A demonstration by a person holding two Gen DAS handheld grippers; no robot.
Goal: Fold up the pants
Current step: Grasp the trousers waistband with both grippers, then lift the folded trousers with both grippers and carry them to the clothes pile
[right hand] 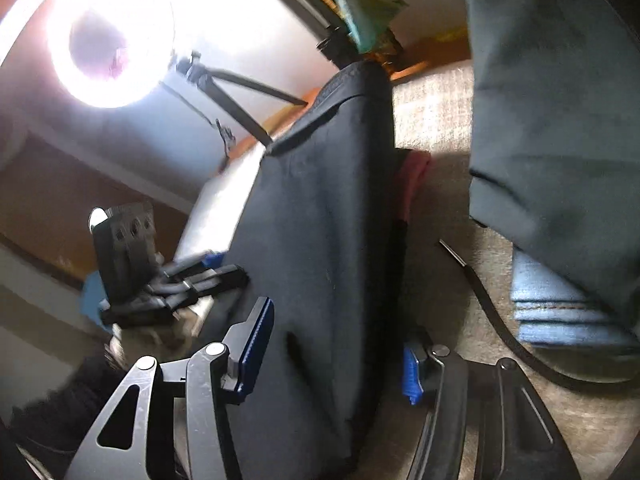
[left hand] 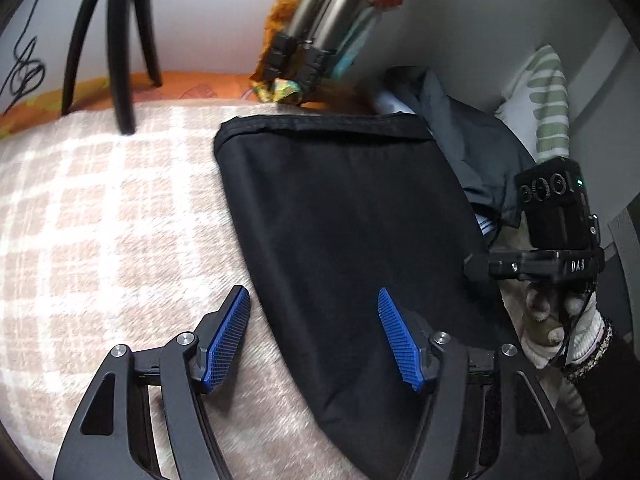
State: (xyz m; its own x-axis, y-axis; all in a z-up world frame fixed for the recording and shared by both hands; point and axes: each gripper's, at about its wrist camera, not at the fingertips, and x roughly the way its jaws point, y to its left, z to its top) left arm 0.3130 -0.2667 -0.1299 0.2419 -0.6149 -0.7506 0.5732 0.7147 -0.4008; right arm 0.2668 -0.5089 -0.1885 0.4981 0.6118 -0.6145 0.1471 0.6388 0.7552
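We see "DAS" on the right gripper (left hand: 560,264).

Our left gripper (left hand: 316,340) is wide open over the black pants (left hand: 352,220) on the checked blanket (left hand: 100,220); right one looks open around them.

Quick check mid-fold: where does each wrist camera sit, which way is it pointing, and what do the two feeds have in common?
Left wrist: sits behind the open left gripper, looking down across the black pants on the checked blanket; the person's right hand shows holding the other tool.
Right wrist: sits behind the open right gripper, tilted, looking along the pants toward a bright lamp; the left gripper's body shows.
Shared: pants, blanket.
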